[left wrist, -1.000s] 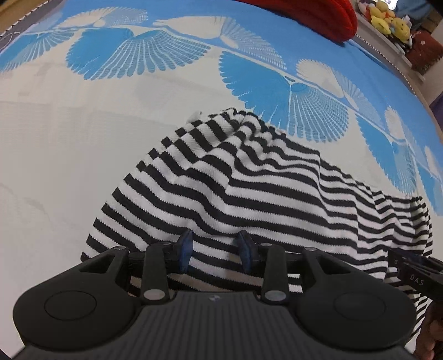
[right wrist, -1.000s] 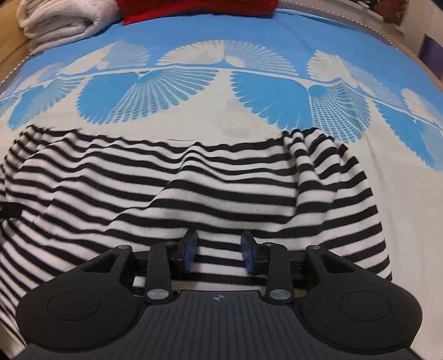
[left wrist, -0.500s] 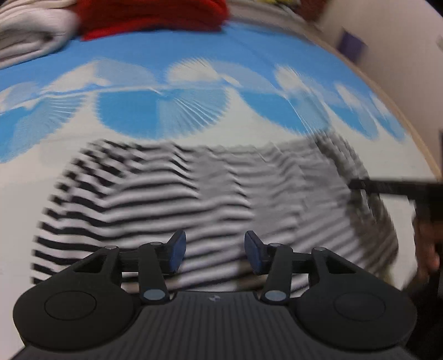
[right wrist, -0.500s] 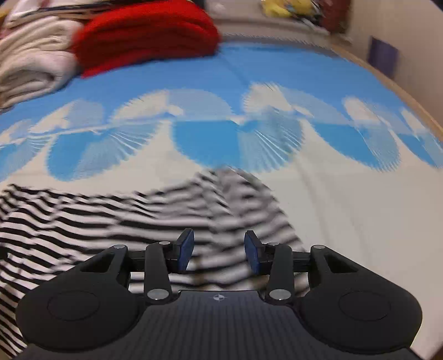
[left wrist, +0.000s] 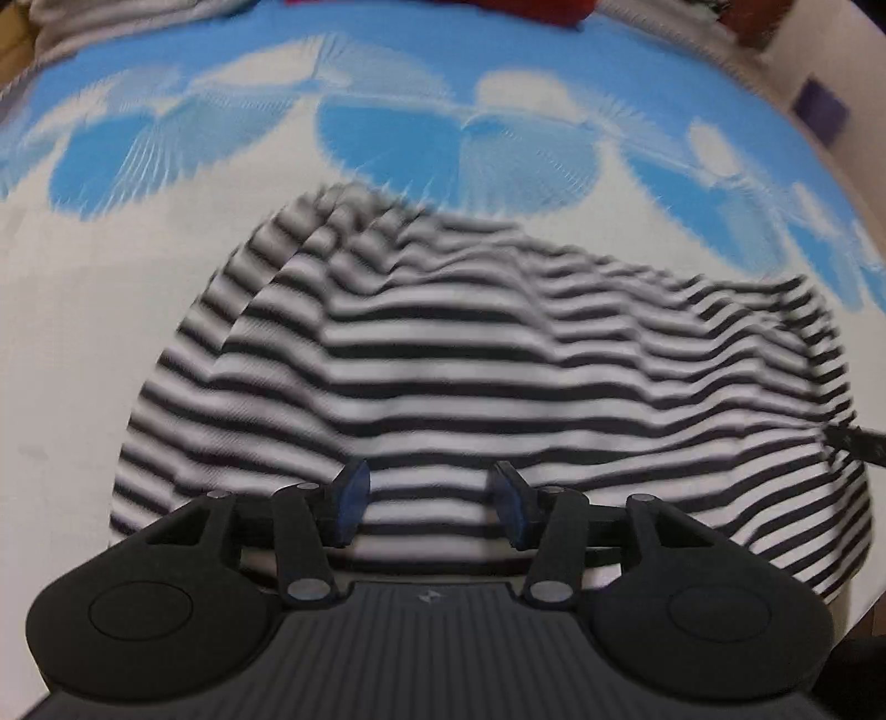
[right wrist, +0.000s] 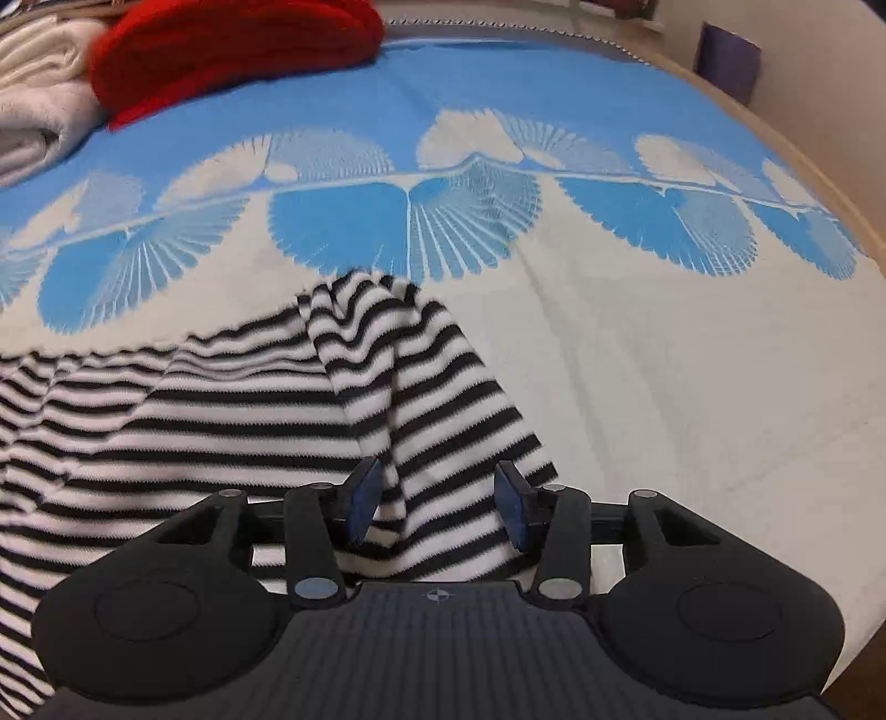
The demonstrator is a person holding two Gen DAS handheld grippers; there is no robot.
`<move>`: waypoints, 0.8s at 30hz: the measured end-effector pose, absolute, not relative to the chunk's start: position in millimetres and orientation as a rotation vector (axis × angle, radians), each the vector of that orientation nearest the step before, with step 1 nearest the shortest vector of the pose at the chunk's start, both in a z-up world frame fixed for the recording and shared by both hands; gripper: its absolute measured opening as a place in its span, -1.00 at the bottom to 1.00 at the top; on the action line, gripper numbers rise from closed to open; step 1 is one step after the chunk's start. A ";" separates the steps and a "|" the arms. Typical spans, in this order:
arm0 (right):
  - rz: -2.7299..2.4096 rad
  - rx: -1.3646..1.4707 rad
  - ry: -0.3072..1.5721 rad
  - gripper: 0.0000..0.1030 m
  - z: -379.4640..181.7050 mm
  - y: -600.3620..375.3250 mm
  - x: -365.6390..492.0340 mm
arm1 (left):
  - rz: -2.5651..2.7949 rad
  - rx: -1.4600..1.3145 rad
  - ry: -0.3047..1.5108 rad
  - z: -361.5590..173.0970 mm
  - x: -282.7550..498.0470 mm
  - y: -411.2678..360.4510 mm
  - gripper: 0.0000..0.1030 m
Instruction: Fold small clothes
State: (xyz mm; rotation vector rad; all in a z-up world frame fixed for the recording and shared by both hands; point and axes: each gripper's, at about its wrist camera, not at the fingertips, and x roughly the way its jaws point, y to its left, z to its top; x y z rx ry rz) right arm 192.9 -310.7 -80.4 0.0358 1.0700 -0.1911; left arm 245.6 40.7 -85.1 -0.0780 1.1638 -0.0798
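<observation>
Both grippers, left and right, tilt down, released, right's jaws opening, over striped garment

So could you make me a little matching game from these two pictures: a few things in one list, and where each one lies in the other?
Things:
1. striped top
2. red knit
3. white towel
4. bedspread

Places:
A. far back, just right of the white towel
B. spread under everything, blue and cream
C. far back left corner
D. crumpled, right below the tongs

Pairs: 1-D, 2-A, 3-C, 4-B
</observation>
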 end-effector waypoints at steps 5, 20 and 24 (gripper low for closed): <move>-0.233 0.079 1.018 -0.09 -62.8 -321.1 180.6 | -0.051 -0.127 1.002 -57.3 232.1 58.4 0.01; -0.100 0.235 0.675 -0.07 18.4 -326.0 82.5 | -0.039 -0.192 0.856 -22.5 136.8 98.2 -0.16; -0.124 0.230 0.670 -0.07 13.3 -329.1 72.3 | -0.042 -0.230 0.860 -22.2 121.1 119.7 -0.73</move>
